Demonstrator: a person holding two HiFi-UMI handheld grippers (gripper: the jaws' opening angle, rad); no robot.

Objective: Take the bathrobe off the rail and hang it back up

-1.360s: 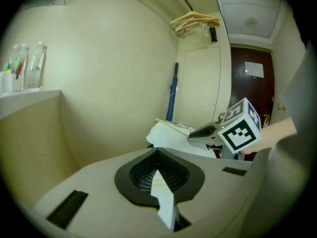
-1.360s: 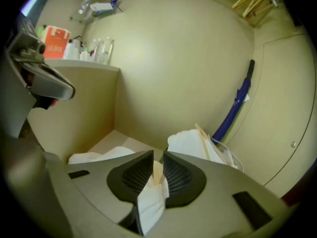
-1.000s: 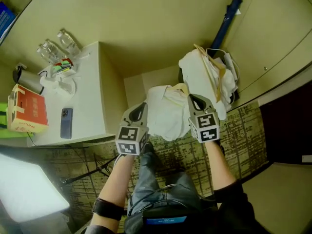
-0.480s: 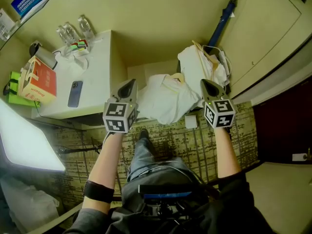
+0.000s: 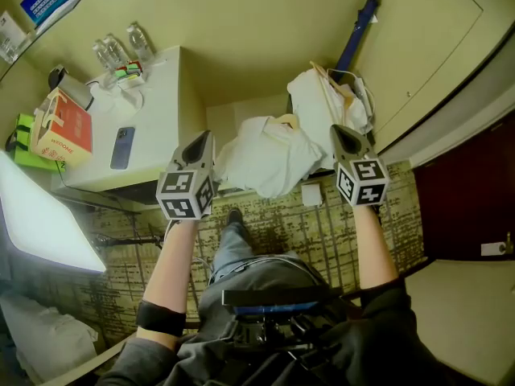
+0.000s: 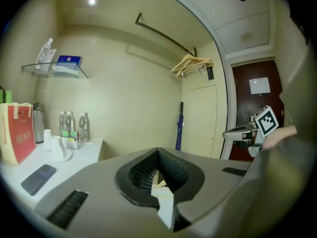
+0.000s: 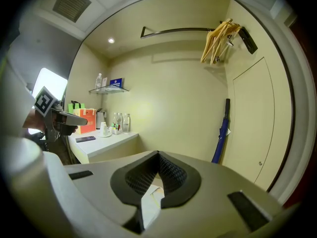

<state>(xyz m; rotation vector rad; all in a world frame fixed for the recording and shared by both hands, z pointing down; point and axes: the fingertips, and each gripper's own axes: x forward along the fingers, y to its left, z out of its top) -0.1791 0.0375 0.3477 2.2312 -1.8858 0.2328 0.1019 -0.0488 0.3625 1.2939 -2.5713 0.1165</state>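
Stage: judging by the bare rail, the take-off half looks done and the re-hanging has not begun.
Bathrobe: the white, soft-looking cloth bathrobe (image 5: pixel 265 158) is bunched and sagging in the air between the two grippers, above the floor and well below the rail.
Left gripper: the left gripper (image 5: pixel 200 140) has its jaws shut on a pinched fold of the white bathrobe cloth, which shows between the ribbed black pads in the left gripper view.
Right gripper: the right gripper (image 5: pixel 344 133) is likewise clamped on a fold of the same cloth, at the other side of the garment.
Rail: the thin dark metal rail (image 7: pixel 173 31) runs straight under the ceiling recess; nothing white hangs on it.
Hangers: pale wooden hangers (image 7: pixel 219 39), curved and smooth, are clustered at the rail's right end.
Left to do: lift the bathrobe to the rail and hook or drape it there. A tan curved piece at its collar may be a hanger, but I cannot tell for sure.
Second pile: more crumpled white cloth (image 5: pixel 318 103) lies heaped just beyond the bathrobe, beside the wall.
Table: the white, flat-topped, square-edged table (image 5: pixel 157 115) carries clear plastic water bottles (image 5: pixel 117 51), a dark slab-shaped phone (image 5: pixel 121 147) and a red paper bag (image 5: pixel 63 127).
Umbrella: a long, slim, blue furled umbrella (image 5: pixel 358 26) leans in the corner.
Floor: patterned olive and dark carpet (image 5: pixel 306 232), rough-looking.
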